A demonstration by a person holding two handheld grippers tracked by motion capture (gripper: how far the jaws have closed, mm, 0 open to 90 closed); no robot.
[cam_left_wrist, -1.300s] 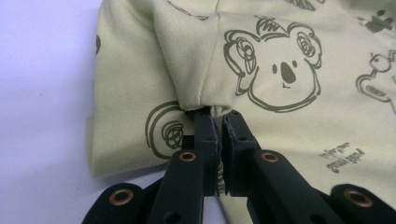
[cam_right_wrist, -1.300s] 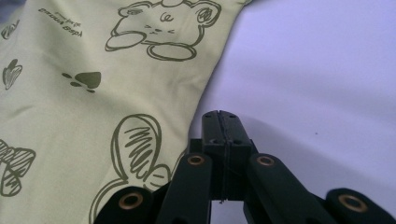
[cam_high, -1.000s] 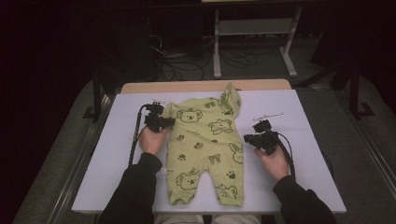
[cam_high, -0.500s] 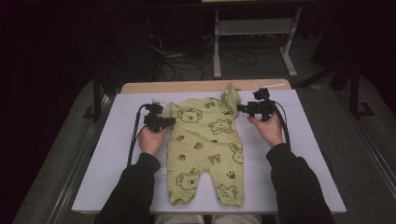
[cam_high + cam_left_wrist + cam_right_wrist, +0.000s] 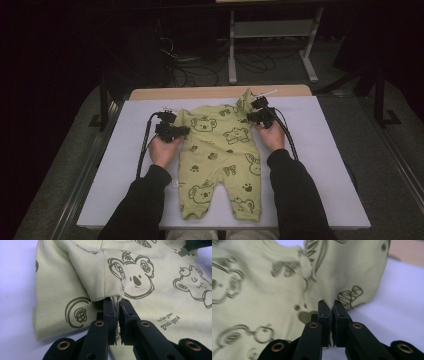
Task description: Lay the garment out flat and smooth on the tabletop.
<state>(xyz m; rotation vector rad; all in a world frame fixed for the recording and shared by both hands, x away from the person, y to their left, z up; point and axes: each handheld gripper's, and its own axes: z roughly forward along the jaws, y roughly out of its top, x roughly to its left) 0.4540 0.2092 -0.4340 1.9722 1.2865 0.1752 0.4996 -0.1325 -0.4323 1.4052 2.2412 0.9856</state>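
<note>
From the high view, a pale green baby romper printed with koalas is lying flat on the white desk, legs pointing toward the person. The left claw is sitting at the romper's left shoulder, and the right claw is resting at the opposite shoulder, beside the sleeve that is sticking up toward the far edge.

In the left gripper view, the left claw is pinching a fold of the romper where the sleeve seam is bunching, next to a koala face.

In the right gripper view, the right claw, having just been closing, is clenching the romper cloth at the base of the sleeve, with bare desk to one side.
</note>
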